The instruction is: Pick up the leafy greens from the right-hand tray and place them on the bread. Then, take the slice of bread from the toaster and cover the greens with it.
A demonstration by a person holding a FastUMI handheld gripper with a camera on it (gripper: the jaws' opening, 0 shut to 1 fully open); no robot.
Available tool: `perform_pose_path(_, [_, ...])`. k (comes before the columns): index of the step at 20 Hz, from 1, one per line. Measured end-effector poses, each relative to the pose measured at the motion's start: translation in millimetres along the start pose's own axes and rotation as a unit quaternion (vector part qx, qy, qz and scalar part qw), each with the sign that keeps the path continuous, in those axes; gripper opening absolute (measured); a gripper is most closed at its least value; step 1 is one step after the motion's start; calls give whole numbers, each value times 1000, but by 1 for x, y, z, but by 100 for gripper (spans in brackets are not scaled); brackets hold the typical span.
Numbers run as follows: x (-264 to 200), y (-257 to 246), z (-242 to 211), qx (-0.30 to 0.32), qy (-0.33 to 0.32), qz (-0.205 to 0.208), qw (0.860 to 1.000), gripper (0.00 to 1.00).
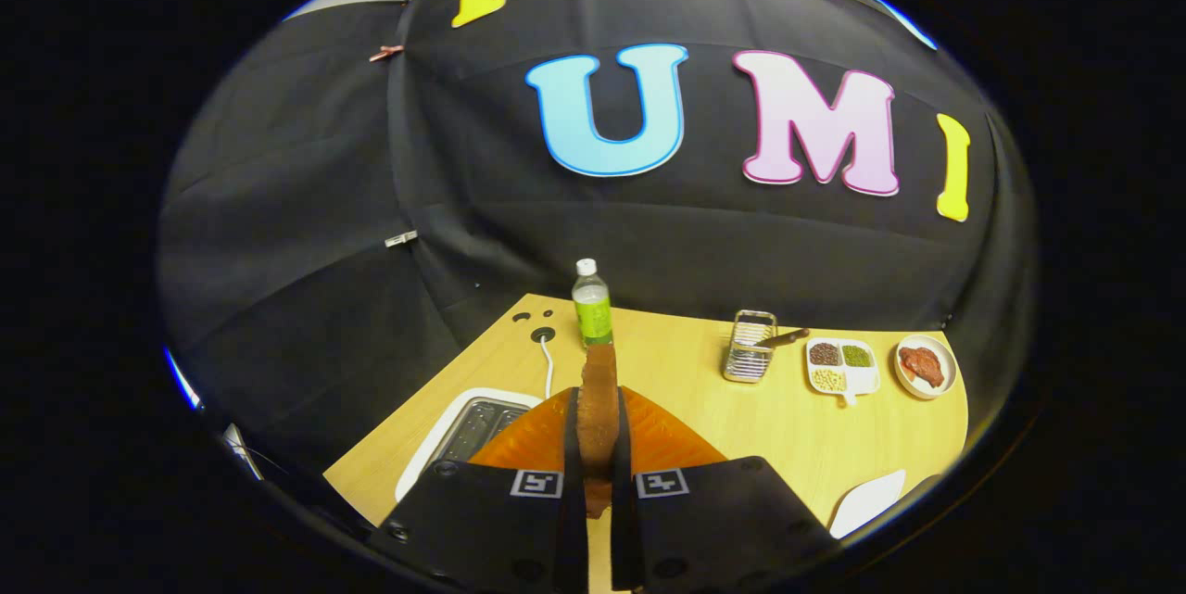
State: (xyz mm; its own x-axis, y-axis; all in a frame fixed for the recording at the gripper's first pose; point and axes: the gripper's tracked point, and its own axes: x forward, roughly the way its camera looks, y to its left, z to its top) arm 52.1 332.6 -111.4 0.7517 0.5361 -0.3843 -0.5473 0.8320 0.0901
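the hand-held gripper (599,446) clamps a slice of bread (599,399) edge-on between its two fingers, both pressing on the slice, which stands upright and reaches past the fingertips. the gripper is held above a wooden tabletop (686,390) in a booth. just below and beside the fingers lies a white-rimmed appliance with a dark metal top (463,432), a white cable (548,362) running from it towards a hole in the tabletop. straight beyond the bread stands a clear bottle with a green label (591,303). farther along sit a wire rack (749,347), a white divided dish of seeds and beans (841,366) and a small round plate with reddish-brown meat (924,365). the corner of a white tray (868,501) shows close beside the near finger; what it carries cannot be told.
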Motion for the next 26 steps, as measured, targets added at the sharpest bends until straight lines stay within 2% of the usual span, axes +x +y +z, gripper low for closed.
perform_pose_path(3, [-3,-31,-16,28,18,1,999,14])
perform_pose_path(7, [-3,-61,-52,35,56,11,998,14])
perform_pose_path(13, [-4,-84,-104,77,97,22,992,14])
perform_pose_path(26, [-4,-130,-176,141,147,27,979,14])
